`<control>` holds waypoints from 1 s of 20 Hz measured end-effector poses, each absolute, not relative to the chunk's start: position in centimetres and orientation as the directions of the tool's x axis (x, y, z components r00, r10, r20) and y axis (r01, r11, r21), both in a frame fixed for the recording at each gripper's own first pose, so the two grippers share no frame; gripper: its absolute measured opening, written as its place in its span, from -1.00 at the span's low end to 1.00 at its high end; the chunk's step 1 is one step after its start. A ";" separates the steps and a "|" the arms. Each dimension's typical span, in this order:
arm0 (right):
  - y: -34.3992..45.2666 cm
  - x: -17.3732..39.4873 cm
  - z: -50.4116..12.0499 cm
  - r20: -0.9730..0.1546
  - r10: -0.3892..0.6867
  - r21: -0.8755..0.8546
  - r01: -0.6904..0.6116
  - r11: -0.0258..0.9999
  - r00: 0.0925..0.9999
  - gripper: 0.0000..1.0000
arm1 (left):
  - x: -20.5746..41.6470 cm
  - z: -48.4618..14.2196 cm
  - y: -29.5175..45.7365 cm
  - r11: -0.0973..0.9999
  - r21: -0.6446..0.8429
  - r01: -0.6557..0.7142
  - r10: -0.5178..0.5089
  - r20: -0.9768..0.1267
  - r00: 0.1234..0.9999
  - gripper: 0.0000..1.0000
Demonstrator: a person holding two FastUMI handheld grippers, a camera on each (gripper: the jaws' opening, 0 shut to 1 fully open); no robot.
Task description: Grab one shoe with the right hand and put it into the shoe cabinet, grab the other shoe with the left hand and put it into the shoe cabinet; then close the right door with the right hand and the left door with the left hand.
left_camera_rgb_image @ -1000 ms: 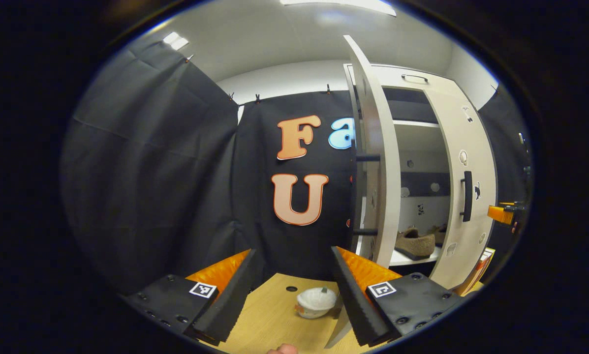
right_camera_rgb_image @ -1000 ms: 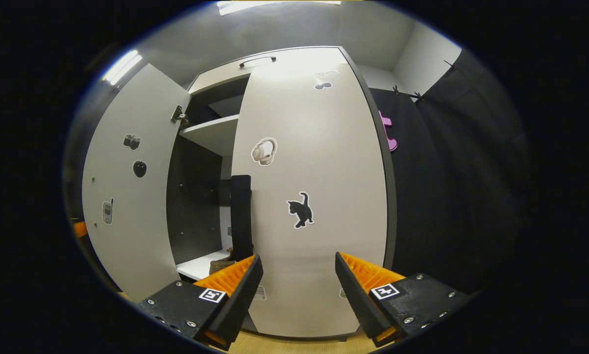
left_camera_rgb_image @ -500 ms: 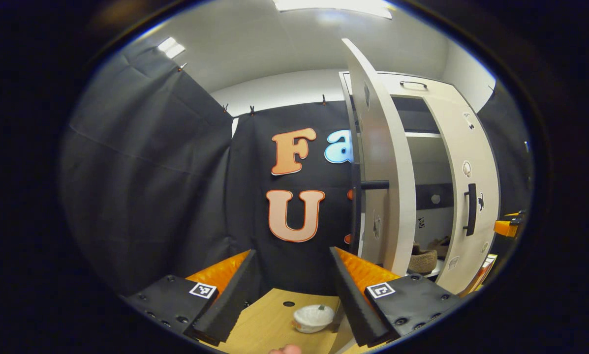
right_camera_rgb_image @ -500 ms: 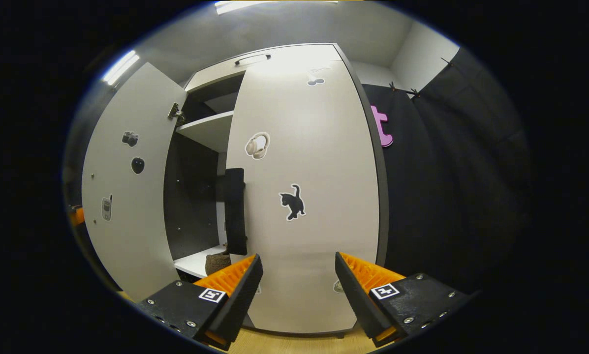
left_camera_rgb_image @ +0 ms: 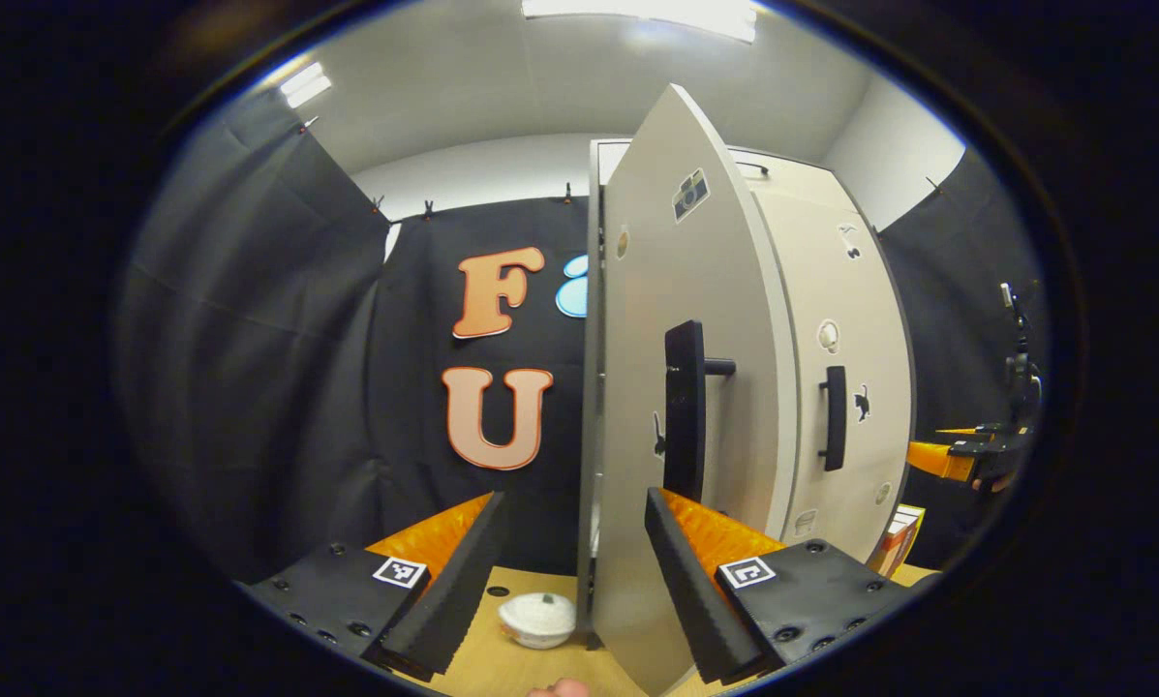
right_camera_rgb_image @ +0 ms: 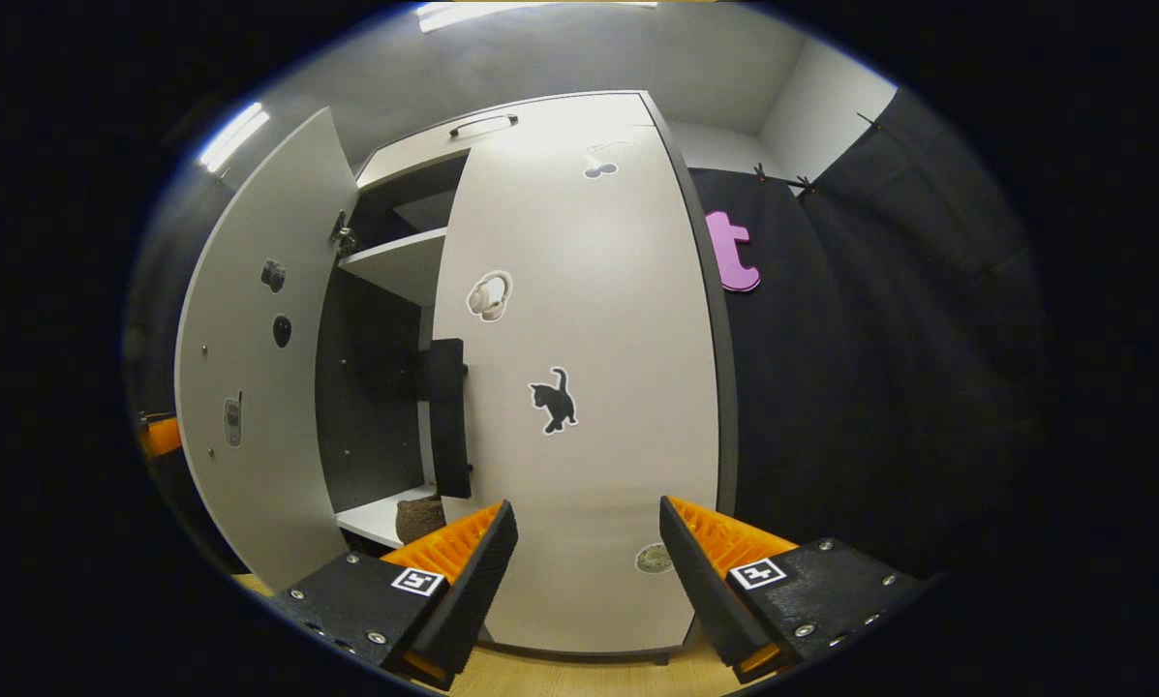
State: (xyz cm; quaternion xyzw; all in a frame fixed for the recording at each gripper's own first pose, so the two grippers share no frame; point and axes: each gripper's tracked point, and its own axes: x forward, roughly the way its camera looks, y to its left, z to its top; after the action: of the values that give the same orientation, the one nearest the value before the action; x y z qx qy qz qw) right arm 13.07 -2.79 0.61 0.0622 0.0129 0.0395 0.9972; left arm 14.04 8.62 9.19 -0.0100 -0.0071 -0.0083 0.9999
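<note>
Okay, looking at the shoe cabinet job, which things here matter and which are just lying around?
Job:
- shoe cabinet
- left door, ajar
- right door
- shoe on the inner shelf
- left gripper, right gripper, both open

Lying about:
- white bowl
- books beside the cabinet

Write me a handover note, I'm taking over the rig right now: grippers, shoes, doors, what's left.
Left gripper: open, empty, by the pale left cabinet door.
Right gripper: open, empty, facing the pale right cabinet door.
One brown fuzzy shoe sits on the white lower shelf; the other can't be seen.
Right door looks closed. Left door is ajar; close it with the left gripper.
</note>
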 end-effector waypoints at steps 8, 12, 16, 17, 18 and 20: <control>-4.8 12.1 1.3 -0.012 0.041 0.106 -0.039 0.994 0.999 0.82 | 16.2 9.5 1.9 0.992 -0.016 0.128 -0.127 0.026 0.992 0.83; -5.3 11.7 1.4 -0.011 0.025 0.103 -0.024 0.994 1.000 0.82 | 17.6 8.8 -1.1 0.981 -0.034 0.189 -0.188 0.008 0.982 0.92; -5.6 11.4 1.5 -0.013 0.020 0.123 -0.018 0.992 1.000 0.83 | 20.2 8.2 -2.6 0.981 -0.031 0.189 -0.189 0.003 0.982 0.92; -5.7 11.5 1.5 -0.012 0.017 0.126 -0.015 0.992 1.000 0.83 | 20.7 8.1 -2.8 0.982 -0.030 0.189 -0.189 -0.003 0.982 0.92; -5.9 11.5 1.5 -0.011 0.012 0.128 -0.011 0.992 1.000 0.83 | 21.2 8.0 -3.0 0.981 -0.036 0.190 -0.191 -0.008 0.982 0.92; -6.0 11.7 1.5 -0.012 0.013 0.135 -0.011 0.991 1.000 0.83 | 21.9 8.0 -3.4 0.979 -0.047 0.198 -0.199 -0.010 0.980 0.86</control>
State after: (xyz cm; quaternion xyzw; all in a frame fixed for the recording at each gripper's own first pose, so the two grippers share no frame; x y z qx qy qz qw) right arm 11.65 -6.00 1.50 0.0674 0.0065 0.0061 0.9977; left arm 21.87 -3.40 7.97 -0.0229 0.0073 -0.0998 0.9947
